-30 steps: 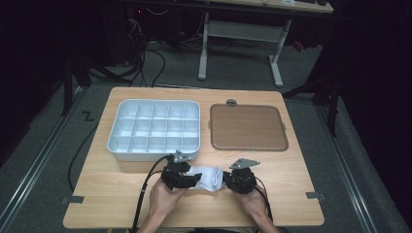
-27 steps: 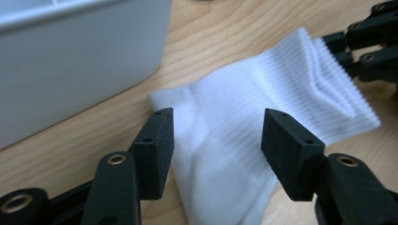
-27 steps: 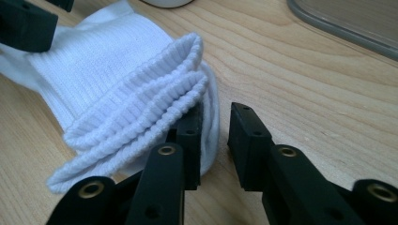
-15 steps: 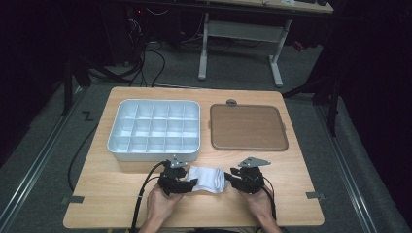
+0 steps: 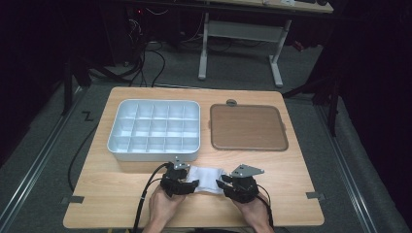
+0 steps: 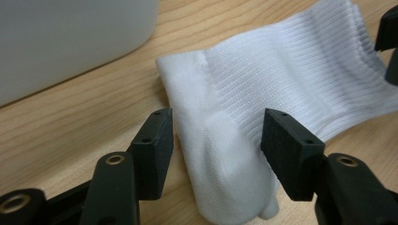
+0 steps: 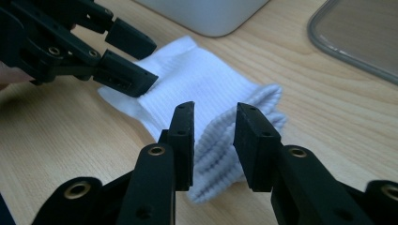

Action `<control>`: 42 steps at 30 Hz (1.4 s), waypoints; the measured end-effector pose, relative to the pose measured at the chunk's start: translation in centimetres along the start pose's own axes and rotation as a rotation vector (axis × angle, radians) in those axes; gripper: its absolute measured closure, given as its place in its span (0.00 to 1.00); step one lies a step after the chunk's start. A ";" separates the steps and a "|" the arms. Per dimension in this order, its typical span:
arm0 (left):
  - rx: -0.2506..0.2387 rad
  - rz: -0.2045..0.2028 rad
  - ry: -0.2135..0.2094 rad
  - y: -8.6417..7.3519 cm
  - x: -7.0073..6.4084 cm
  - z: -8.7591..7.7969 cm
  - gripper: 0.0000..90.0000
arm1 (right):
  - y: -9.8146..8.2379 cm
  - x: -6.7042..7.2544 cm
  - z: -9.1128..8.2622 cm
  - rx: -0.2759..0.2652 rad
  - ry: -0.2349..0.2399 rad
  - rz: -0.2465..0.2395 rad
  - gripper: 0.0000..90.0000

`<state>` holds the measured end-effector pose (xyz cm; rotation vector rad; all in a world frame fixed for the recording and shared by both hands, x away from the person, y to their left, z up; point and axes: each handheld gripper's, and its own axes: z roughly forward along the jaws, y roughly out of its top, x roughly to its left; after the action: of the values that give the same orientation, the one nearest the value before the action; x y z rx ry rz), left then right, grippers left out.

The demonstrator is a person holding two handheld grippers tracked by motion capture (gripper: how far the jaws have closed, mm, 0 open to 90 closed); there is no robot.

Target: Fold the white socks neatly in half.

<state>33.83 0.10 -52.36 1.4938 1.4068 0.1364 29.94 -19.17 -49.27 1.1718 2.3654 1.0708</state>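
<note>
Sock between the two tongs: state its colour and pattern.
The sock is plain white, with fine ribbing across the leg part and a smoother toe end. The left gripper view shows it best.

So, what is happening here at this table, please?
A person works a white sock with two handheld grippers near the table's front edge. The left gripper is open around the toe end, and the right gripper is open around the ribbed cuff. The sock lies flat. Behind it sit a white divided tray and a brown lid.
</note>
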 end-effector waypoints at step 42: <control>-0.034 0.098 -0.005 0.7 -2.1 0.4 0.53 | 0.5 -0.2 0.4 -0.030 -0.118 -0.069 0.84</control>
<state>33.98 -1.62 -50.92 1.5343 1.3211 0.2171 30.54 -18.92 -49.16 1.1026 2.2745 0.9831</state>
